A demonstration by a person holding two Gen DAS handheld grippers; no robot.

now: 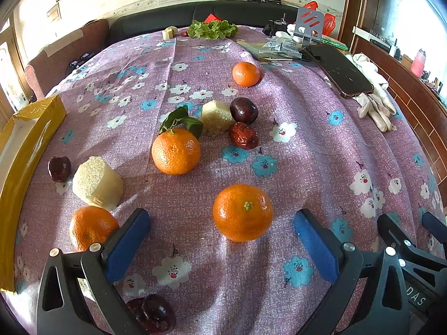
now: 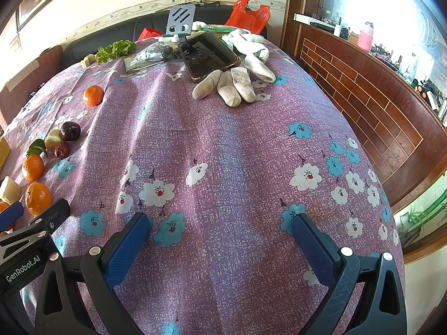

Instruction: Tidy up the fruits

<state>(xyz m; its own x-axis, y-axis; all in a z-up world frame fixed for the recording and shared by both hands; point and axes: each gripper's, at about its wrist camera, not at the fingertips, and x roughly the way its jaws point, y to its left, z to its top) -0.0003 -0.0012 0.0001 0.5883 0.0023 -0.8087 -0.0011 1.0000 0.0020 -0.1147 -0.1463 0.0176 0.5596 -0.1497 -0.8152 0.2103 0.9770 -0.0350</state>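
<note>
In the left wrist view, several oranges lie on the floral cloth: one (image 1: 242, 212) just ahead between my open left gripper's (image 1: 220, 223) fingers, one with leaves (image 1: 176, 150), one at the left finger (image 1: 90, 226), one far back (image 1: 245, 74). Pale sugarcane chunks (image 1: 96, 184) (image 1: 216, 117), dark plums (image 1: 243, 109) (image 1: 59, 168) (image 1: 155, 316) and a wrinkled red date (image 1: 243, 135) lie among them. My right gripper (image 2: 220, 223) is open and empty over bare cloth; the fruit group (image 2: 37, 198) sits at its far left.
A yellow box (image 1: 25, 150) stands at the left table edge. A phone (image 1: 339, 69), white gloves (image 2: 237, 83), a bag of parts (image 1: 282, 46), lettuce (image 1: 212, 29) and a phone stand (image 2: 180, 19) lie at the back. The table drops off at the right.
</note>
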